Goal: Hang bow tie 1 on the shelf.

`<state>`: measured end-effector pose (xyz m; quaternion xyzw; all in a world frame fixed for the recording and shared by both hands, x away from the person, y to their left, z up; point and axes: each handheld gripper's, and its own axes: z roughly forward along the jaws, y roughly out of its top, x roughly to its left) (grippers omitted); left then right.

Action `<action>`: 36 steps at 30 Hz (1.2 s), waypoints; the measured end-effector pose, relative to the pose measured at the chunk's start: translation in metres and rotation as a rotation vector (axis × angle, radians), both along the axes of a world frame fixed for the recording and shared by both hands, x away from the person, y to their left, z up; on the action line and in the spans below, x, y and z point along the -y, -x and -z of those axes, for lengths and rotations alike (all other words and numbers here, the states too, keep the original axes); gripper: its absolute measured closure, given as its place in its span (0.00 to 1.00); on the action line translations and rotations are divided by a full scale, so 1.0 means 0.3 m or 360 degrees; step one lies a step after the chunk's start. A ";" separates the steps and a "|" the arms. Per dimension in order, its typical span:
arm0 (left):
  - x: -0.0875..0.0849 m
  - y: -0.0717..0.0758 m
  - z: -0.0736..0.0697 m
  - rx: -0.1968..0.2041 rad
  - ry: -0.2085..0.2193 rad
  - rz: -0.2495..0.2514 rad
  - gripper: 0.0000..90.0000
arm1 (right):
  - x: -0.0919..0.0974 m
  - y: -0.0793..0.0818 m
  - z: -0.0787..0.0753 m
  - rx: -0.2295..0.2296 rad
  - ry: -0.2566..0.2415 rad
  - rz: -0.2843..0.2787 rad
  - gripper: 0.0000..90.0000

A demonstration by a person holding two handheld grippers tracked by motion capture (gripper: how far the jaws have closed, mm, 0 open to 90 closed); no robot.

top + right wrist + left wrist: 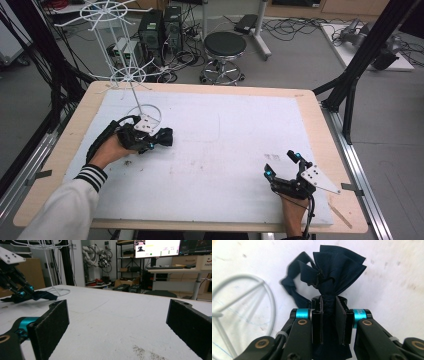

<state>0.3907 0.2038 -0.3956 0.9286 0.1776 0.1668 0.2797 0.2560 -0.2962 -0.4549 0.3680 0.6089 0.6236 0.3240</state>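
Dark navy cloth (329,277) over on the left half of the bench (210,145), right next to the round base ring of the white wire rack (131,80). Bunched and gathered into a narrow neck, then fanning out in pleats past the pinch point. Long axis running straight along the left tongs (150,142), from down between the jaws out to the fanned end. In the high view, that fanned end poking toward the bench's right side, more or less level with the near edge. A thinner knotted tail (292,285) curling off to one side, toward the rack's ring (244,305). Slightly blurry there, so hard to say if the tail touches the white surface or floats above it.

Left tongs clamped narrow on the cloth's neck, both pads pressed flat against the fabric with only the bundle between them. Hand (107,150) wrapped around the grip from behind, striped cuff (91,176) just behind that.

Right tongs (282,165) well apart from all that, down near the front right corner of the bench. Spread wide, nothing between the pads (51,325), just bare white bench top with a bit of dark grime (147,352) below. Looks to be hovering low or resting on the surface, can't tell which. From the right gripper view, left tongs (23,293) and cloth (43,295) sitting off in the distance by the rack's pole (51,272).
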 end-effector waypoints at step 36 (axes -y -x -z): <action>-0.188 0.160 -0.114 0.0272 0.0776 -0.0265 0.85 | -0.003 -0.001 0.000 0.0000 0.0013 -0.0003 0.04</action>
